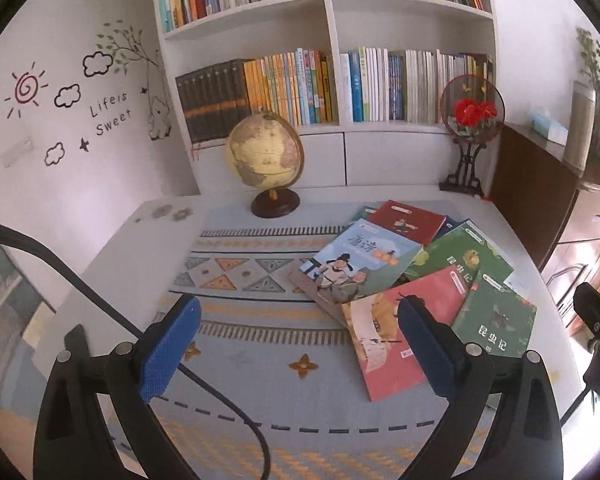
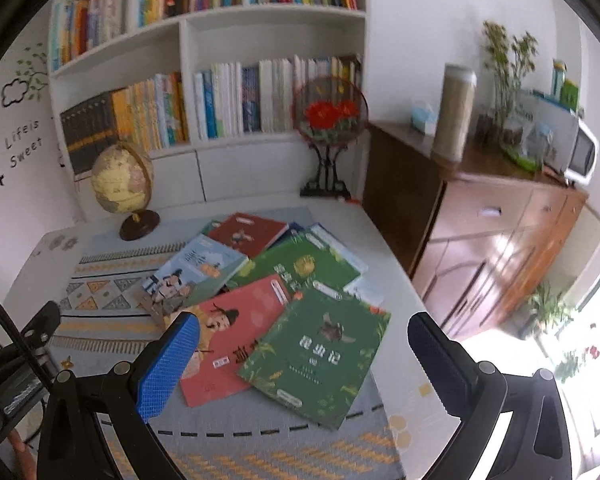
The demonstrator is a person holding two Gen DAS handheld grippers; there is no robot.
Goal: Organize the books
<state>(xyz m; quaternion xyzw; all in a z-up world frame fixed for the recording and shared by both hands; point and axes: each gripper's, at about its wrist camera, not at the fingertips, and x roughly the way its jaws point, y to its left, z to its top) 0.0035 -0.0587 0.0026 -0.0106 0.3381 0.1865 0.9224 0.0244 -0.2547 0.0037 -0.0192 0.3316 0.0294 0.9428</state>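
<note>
Several books lie scattered and overlapping on the patterned table mat (image 1: 244,320). Nearest are a green book (image 2: 319,352) (image 1: 495,320) and a pink book (image 2: 228,340) (image 1: 387,344). Behind them lie a light blue book (image 1: 363,260) (image 2: 196,268), another green book (image 1: 459,256) (image 2: 300,264) and a red book (image 1: 407,220) (image 2: 248,232). My left gripper (image 1: 300,340) hovers open above the mat, left of the pile, holding nothing. My right gripper (image 2: 303,364) hangs open over the near green book, also holding nothing.
A globe (image 1: 266,160) stands at the back of the table and a round fan ornament on a black stand (image 1: 469,120) at the back right. White shelves (image 1: 331,12) full of upright books rise behind. A wooden cabinet (image 2: 499,232) flanks the table's right. A black cable (image 1: 100,300) crosses the mat.
</note>
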